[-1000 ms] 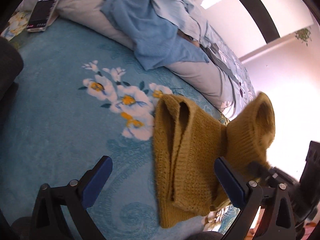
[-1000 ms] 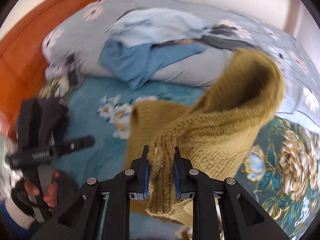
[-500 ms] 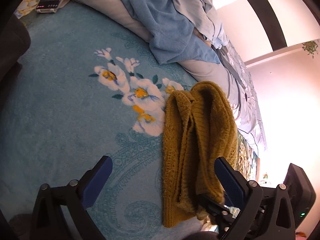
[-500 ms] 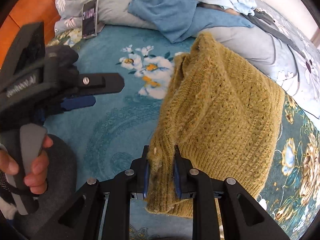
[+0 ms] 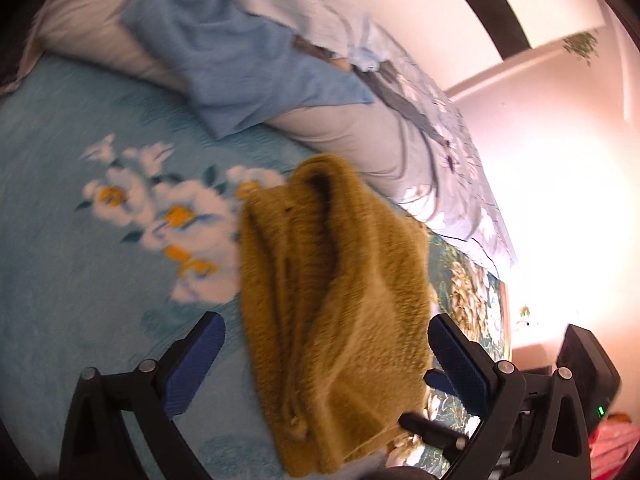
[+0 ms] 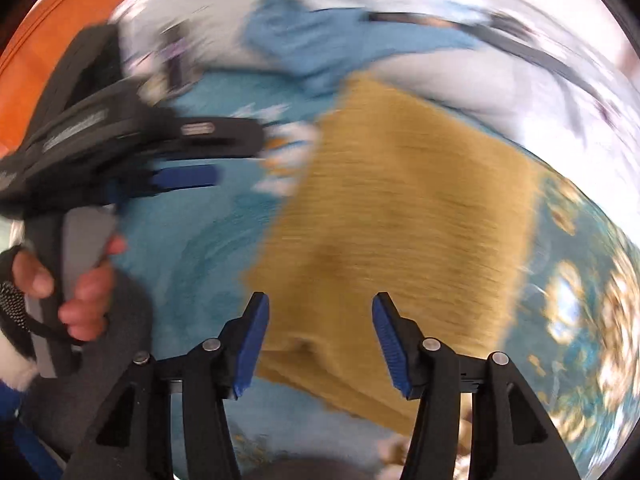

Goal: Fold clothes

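Since half a sec ago the right gripper (image 6: 320, 340) let go: its jaws stood apart w/ nothing between, having dropped the mustard sweater (image 5: 336, 304) so the fold could settle. Left gripper (image 5: 326, 356) was wide open too, hovering just over the near hem, prob. ready to smooth it. Sweater lay folded on the teal floral bedspread (image 5: 80, 280), w/ a blue garment (image 5: 240, 64) piled on the pillow (image 5: 340, 128) beyond, well apart.

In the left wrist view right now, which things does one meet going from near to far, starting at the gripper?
Left gripper → mustard knit sweater → grey pillow → blue garment.
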`<control>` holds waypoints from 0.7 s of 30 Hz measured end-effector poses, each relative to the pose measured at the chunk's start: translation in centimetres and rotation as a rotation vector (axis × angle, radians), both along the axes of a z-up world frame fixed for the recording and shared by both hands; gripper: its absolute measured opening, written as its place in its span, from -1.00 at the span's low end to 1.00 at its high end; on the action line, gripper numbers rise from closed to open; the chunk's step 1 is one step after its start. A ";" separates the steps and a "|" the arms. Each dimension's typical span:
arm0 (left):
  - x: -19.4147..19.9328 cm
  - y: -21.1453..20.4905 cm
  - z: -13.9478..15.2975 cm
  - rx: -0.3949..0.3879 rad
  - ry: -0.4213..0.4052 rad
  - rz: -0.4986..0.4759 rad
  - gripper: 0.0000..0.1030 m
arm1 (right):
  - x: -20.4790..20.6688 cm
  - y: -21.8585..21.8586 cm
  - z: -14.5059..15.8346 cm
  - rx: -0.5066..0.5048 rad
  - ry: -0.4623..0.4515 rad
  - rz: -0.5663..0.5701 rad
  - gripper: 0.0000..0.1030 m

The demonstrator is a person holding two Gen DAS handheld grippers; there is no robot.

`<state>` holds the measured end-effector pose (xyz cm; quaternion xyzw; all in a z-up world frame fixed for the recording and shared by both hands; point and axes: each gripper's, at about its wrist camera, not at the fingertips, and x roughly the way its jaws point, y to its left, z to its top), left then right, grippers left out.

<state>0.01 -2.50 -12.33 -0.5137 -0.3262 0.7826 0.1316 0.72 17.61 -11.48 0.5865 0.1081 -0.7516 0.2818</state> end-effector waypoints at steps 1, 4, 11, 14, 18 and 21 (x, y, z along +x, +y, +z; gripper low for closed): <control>-0.6 0.7 0.2 -0.016 0.011 -0.025 1.00 | -0.6 1.4 0.0 0.003 -0.001 -0.049 0.07; -2.2 2.8 0.4 -0.061 0.035 -0.098 0.98 | -1.3 4.9 -0.3 0.005 -0.014 -0.159 0.07; -3.4 4.7 -1.3 -0.077 -0.002 -0.169 0.12 | -1.5 7.3 -1.0 -0.016 -0.038 -0.219 0.07; -2.8 3.8 -2.1 0.011 -0.029 -0.114 -0.29 | -1.7 7.2 -1.5 -0.023 -0.048 -0.230 0.07; -2.0 2.8 -2.7 0.090 -0.051 -0.072 -0.70 | -1.9 7.5 -1.5 -0.037 -0.055 -0.242 0.07; -1.4 2.0 -2.5 0.053 -0.043 -0.062 -0.72 | -2.0 7.7 -1.5 -0.048 -0.059 -0.251 0.07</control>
